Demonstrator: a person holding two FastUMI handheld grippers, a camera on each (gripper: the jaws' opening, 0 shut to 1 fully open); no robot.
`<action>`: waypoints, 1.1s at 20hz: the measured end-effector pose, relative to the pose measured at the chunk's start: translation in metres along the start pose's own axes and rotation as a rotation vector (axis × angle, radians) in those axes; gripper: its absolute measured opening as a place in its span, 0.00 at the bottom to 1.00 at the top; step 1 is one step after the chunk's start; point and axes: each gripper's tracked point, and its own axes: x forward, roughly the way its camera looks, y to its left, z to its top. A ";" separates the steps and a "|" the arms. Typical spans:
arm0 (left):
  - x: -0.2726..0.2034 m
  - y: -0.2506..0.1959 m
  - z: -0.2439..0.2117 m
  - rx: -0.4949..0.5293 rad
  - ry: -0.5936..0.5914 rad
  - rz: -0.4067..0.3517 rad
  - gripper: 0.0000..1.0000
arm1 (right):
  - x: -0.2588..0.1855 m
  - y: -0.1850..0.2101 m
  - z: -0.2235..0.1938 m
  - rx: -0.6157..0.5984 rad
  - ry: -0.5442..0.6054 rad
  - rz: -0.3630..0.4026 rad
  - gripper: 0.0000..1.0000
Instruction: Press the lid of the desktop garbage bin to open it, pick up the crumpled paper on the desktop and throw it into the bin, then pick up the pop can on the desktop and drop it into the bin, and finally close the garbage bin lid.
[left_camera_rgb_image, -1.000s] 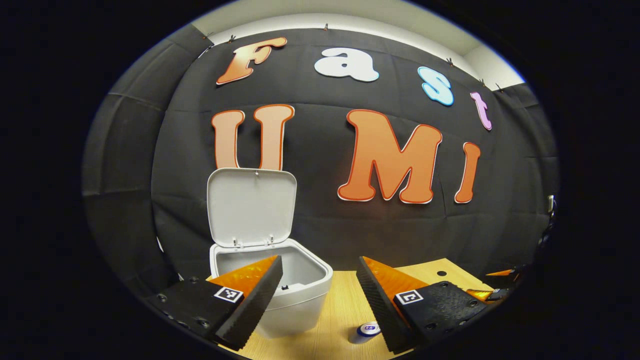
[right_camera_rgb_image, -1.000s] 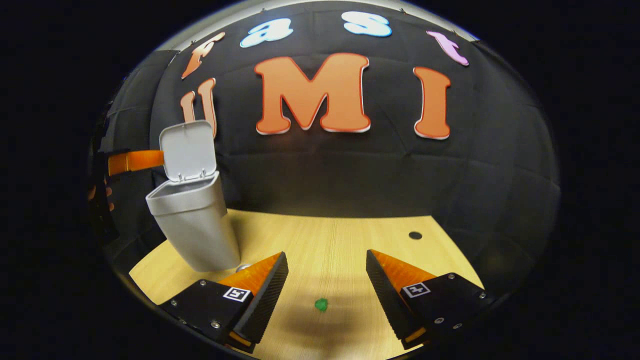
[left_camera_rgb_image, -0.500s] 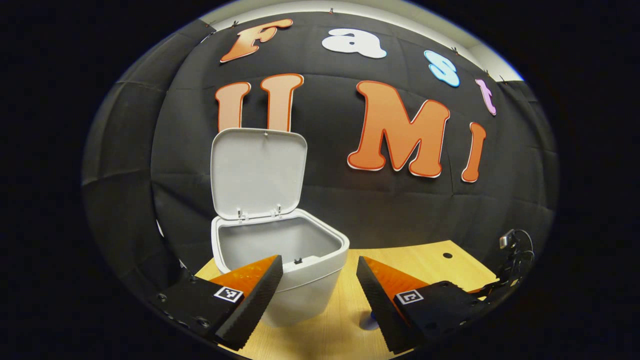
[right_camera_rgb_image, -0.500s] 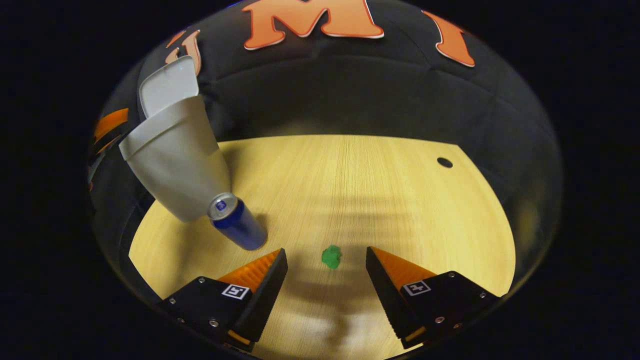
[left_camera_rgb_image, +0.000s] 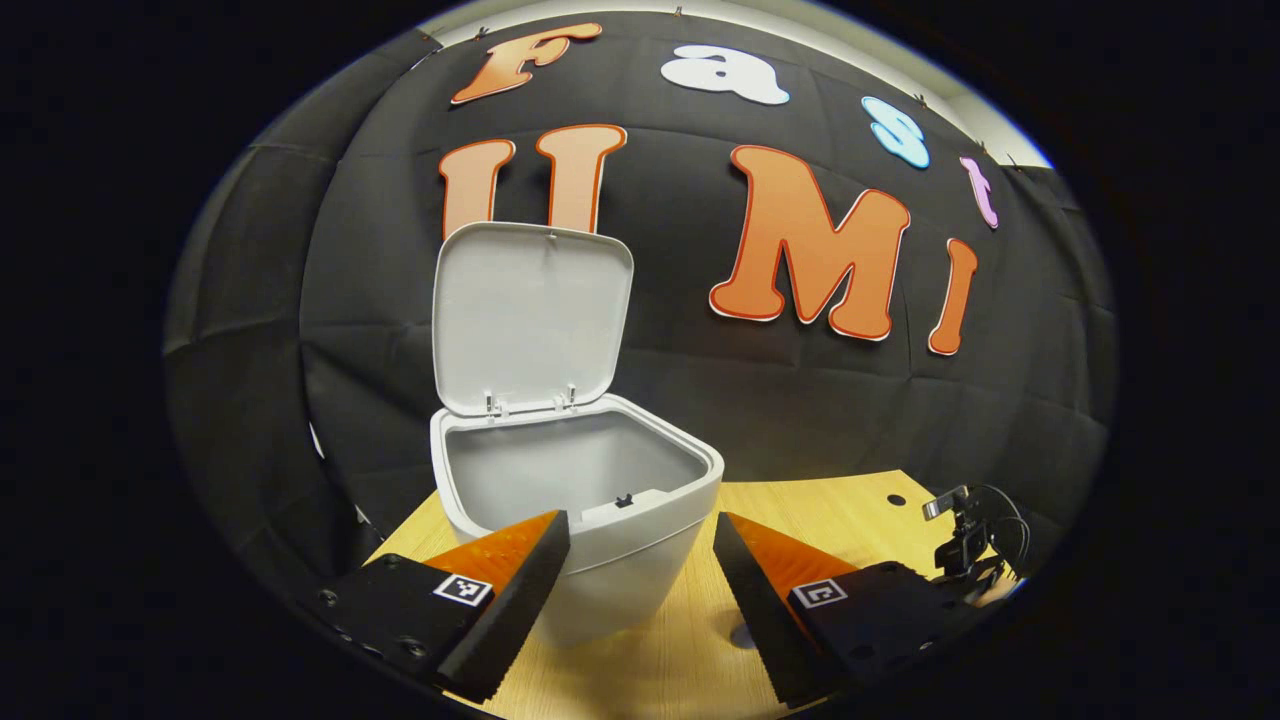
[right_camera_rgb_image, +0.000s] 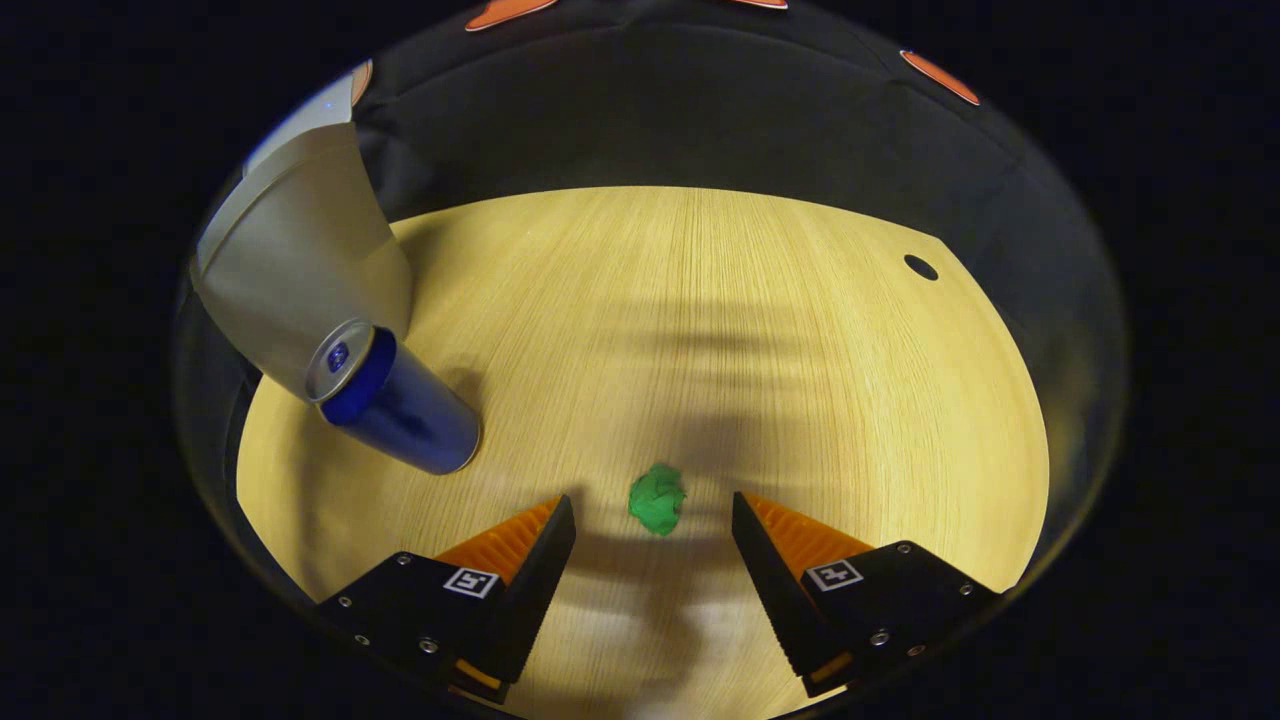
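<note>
Crumpled paper (right_camera_rgb_image: 657, 499): small green wad lying on the wooden desktop (right_camera_rgb_image: 720, 330), near the front edge in the right gripper view. It sits just ahead of the gap between the right gripper's fingertips, not touched by either.

Right gripper (right_camera_rgb_image: 652, 525): released, fingers spread wide, nothing between them. It looks down steeply at the desk, with the wad centred ahead of the opening. A soft shadow falls across the wood around and beyond the wad.

Pop can (right_camera_rgb_image: 395, 400): blue body, silver top, standing upright on the desktop. It is just beside the bin's base, on the side nearer the right gripper's camera, and well to the left of the paper in that view. Whether it touches the bin I cannot tell.

Garbage bin (left_camera_rgb_image: 600, 520): pale grey, standing at the desk's far left part against the black cloth wall. Interior visible in the left gripper view, nothing seen inside.

Lid (left_camera_rgb_image: 530, 315): raised, standing close to upright on its rear hinges.

Left gripper (left_camera_rgb_image: 640, 545): released, fingers apart and holding nothing, hovering close in front of the bin's rim.

Desk hole (right_camera_rgb_image: 920, 267): small dark round opening near the far right corner.
</note>
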 end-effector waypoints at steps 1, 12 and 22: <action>0.001 -0.001 -0.001 0.000 0.001 -0.005 0.93 | 0.000 0.000 0.003 0.016 0.000 0.004 0.95; -0.003 -0.006 0.004 -0.012 -0.008 -0.026 0.94 | 0.017 0.000 0.005 0.016 0.045 -0.008 0.21; -0.013 -0.005 0.011 -0.011 -0.026 -0.014 0.95 | 0.000 0.010 0.057 0.040 -0.098 0.061 0.10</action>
